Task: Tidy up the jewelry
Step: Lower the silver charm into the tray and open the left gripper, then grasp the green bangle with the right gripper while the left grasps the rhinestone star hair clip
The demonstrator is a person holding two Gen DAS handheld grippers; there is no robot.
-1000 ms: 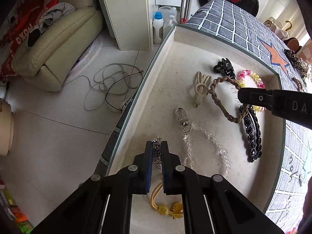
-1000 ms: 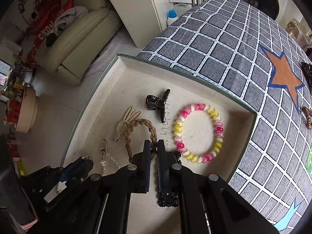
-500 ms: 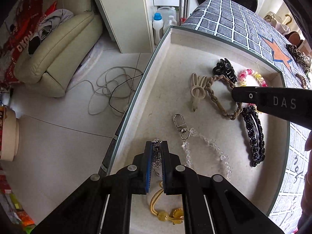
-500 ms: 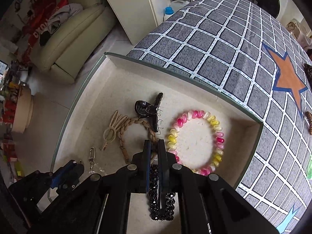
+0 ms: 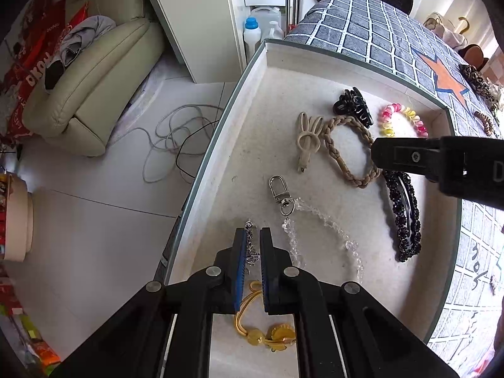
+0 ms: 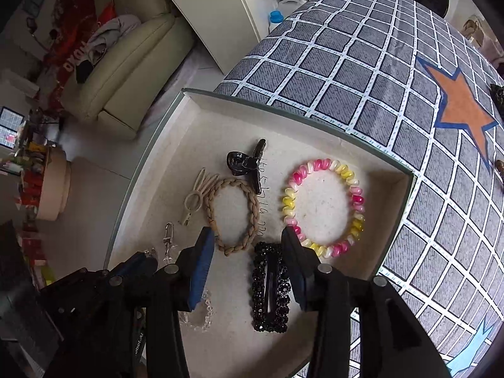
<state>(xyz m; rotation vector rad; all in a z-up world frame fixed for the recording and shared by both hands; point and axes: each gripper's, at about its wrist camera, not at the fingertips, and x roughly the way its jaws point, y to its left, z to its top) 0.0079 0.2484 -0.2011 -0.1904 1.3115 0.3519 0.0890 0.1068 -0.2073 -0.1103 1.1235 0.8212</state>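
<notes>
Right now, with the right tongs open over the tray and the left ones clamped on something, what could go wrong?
1. The left tongs are shut on a small silver chain piece hanging over the gold hair tie; dropped there, they may tangle.
2. The right tongs, whose jaws have just been opening, straddle the black beaded barrette; one fingertip sits near the braided tan hair tie and the other near the pink-and-yellow coil hair tie, so pulling back could drag either.

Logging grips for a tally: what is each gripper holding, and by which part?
Left gripper: small silver metal charm, pinched mid-length. Right gripper: nothing, jaws just opened around black beaded hair clip.
</notes>
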